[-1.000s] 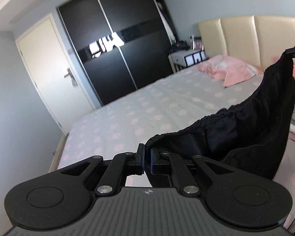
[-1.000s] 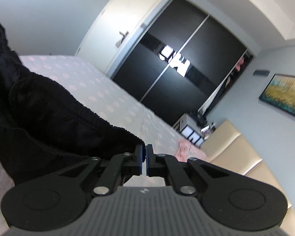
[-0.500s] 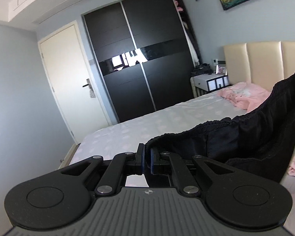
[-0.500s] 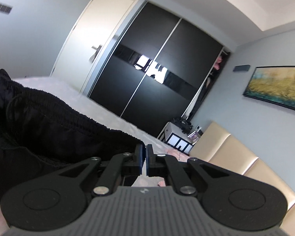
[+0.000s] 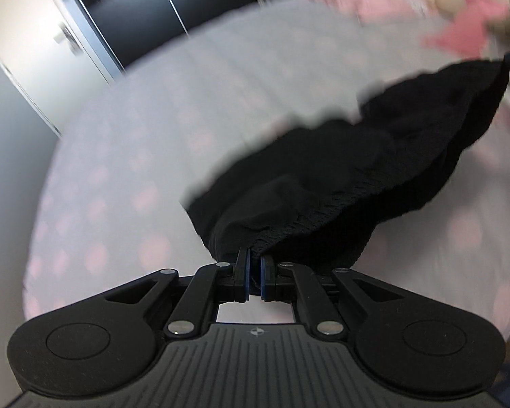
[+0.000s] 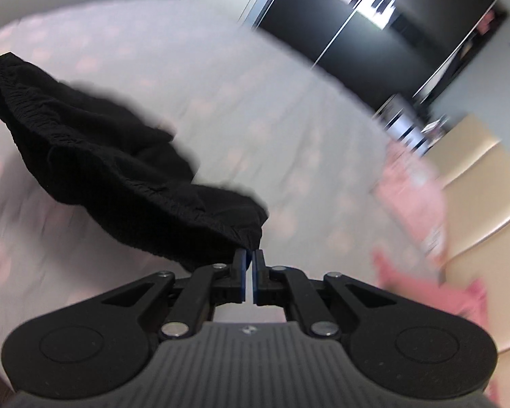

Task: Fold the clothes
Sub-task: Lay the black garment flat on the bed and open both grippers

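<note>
Both grippers have swung down toward the bed (image 5: 146,156), jaws clamped on the black garment (image 5: 357,170) stretched above the bed, ready to be laid flat.

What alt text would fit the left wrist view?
The left gripper is shut on the waistband of a black garment, which stretches away to the upper right above a bed. Pink clothes lie blurred near the headboard.

Matt black knit garment (image 5: 374,170) – ribbed waistband; soft cotton bedsheet (image 5: 187,108); glossy wardrobe (image 6: 374,27).
</note>
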Demonstrator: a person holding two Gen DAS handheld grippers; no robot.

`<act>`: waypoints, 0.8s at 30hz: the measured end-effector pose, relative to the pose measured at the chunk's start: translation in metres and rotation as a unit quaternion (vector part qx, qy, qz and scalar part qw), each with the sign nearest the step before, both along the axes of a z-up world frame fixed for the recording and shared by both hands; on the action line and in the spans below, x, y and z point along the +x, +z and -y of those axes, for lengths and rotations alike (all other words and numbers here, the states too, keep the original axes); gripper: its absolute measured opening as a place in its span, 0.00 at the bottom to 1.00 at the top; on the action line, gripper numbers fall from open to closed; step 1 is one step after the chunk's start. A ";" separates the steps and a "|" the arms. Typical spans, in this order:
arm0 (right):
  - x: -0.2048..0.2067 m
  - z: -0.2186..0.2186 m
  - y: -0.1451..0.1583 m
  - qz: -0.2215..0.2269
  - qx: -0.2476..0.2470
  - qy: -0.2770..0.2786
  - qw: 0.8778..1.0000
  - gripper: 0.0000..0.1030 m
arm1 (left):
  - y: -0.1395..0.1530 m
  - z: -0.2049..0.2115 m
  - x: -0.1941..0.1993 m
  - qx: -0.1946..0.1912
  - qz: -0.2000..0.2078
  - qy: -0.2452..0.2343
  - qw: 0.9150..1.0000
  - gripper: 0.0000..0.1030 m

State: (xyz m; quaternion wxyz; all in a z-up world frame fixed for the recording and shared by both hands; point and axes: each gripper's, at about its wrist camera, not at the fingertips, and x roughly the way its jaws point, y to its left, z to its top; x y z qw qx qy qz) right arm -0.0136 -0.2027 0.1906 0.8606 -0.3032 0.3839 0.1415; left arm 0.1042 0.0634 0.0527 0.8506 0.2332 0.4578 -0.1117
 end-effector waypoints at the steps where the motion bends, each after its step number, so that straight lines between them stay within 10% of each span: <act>1: -0.002 -0.001 -0.019 -0.017 0.005 -0.001 1.000 0.03 | -0.019 -0.002 -0.003 -0.001 -0.014 0.006 1.000 0.03; 13: 0.003 0.005 -0.135 -0.088 0.046 -0.043 0.994 0.03 | -0.134 -0.034 -0.026 -0.021 -0.067 0.058 0.996 0.03; 20: -0.015 0.034 -0.141 -0.088 0.150 -0.100 0.980 0.10 | -0.132 -0.049 -0.041 -0.077 -0.046 0.057 0.994 0.20; 24: -0.025 0.050 -0.131 -0.066 0.229 -0.139 0.961 0.38 | -0.113 -0.051 -0.048 -0.128 -0.042 0.075 0.988 0.35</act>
